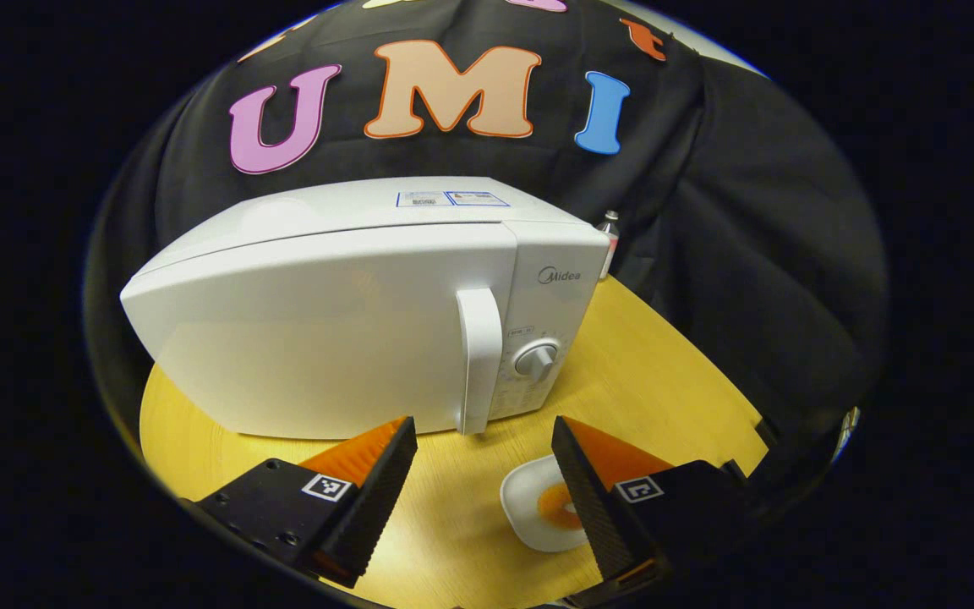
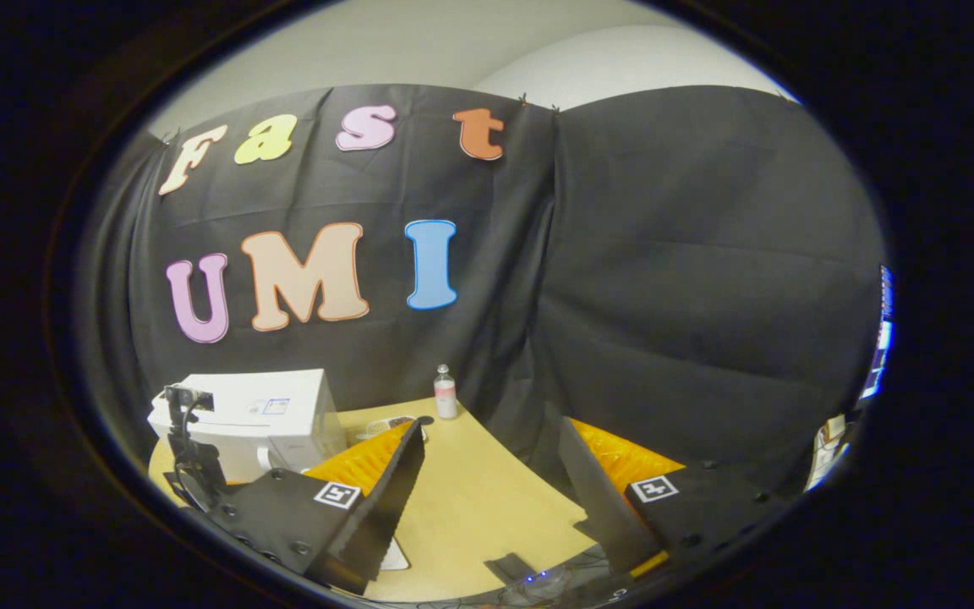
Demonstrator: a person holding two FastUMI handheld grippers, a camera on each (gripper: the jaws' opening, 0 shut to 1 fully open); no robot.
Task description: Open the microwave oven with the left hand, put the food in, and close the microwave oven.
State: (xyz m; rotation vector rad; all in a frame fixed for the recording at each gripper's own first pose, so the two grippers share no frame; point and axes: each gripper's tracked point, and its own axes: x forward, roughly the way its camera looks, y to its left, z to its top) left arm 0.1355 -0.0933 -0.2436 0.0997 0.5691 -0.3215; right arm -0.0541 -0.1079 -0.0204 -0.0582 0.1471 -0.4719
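White box-shaped microwave oven [image 1: 352,313] door shut. Orange food on white plate [image 1: 529,507] partly hidden behind left gripper [image 1: 484,474], fingers wide. Right gripper [image 2: 491,474] wide, empty.

Small bottle [image 2: 445,392] with pale cap stands upright at table's far edge, centre of right gripper view | yellow wooden table [image 2: 487,499] fills lower middle of frame | same bottle [image 1: 610,241] stands right of centre in left gripper view
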